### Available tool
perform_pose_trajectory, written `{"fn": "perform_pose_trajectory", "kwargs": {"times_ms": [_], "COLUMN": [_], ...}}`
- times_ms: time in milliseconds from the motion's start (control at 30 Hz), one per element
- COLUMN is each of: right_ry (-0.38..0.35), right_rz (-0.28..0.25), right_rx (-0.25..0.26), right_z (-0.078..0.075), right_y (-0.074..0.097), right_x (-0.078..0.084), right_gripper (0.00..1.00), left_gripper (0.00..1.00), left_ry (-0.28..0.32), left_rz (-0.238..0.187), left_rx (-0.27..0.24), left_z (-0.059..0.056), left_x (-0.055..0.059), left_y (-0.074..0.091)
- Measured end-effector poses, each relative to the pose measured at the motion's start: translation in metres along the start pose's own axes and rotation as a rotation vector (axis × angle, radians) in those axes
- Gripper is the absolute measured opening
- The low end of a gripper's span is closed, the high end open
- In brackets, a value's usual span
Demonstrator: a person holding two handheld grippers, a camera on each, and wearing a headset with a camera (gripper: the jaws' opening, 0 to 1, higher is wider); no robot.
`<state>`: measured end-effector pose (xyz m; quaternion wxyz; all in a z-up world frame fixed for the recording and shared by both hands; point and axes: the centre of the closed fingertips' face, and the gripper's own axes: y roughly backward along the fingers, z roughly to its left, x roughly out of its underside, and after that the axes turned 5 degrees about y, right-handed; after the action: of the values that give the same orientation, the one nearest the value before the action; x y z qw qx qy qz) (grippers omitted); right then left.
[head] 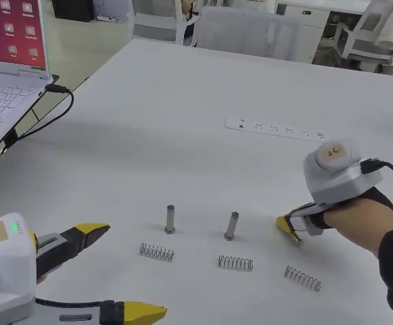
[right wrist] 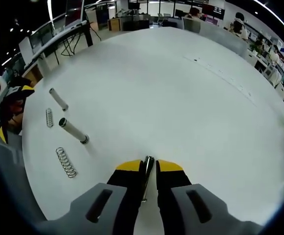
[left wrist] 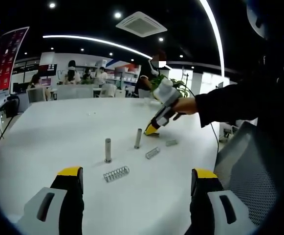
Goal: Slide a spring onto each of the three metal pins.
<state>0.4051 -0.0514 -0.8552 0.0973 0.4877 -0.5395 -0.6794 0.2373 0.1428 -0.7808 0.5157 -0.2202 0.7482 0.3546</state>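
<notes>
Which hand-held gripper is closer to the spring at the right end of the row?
Right. The right hand-held gripper, clamping a pin, is just beyond that spring; the left hand-held gripper is far off, beside the leftmost spring.

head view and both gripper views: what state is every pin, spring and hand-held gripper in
left hand-held gripper: open, empty
right hand-held gripper: shut on third metal pin
left metal pin: upright, bare
middle metal pin: upright, bare
left spring: lying flat, loose
middle spring: lying flat, loose
right spring: lying flat, loose
laptop: open, screen lit
</notes>
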Motion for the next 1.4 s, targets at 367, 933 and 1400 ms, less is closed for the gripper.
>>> {"fn": "perform_pose_trajectory", "kwargs": {"times_ms": [367, 933, 1400], "right_ry": [0.004, -0.057, -0.067], "right_rz": [0.039, 0.074, 0.003], "right_rx": [0.008, 0.051, 0.059], "right_z": [0.002, -0.001, 0.000], "right_y": [-0.001, -0.001, 0.019], "right_x": [-0.001, 0.000, -0.007], "right_gripper": [0.07, 0.05, 0.05], "left_gripper": [0.88, 0.87, 0.87], "left_ry": [0.000, -0.003, -0.009], "left_rz": [0.000, -0.004, -0.005], "left_rx": [-0.001, 0.002, 0.009], "left_z": [0.000, -0.002, -0.003], "left_x": [0.000, -0.002, -0.003], "left_y": [0.001, 0.003, 0.000]}}
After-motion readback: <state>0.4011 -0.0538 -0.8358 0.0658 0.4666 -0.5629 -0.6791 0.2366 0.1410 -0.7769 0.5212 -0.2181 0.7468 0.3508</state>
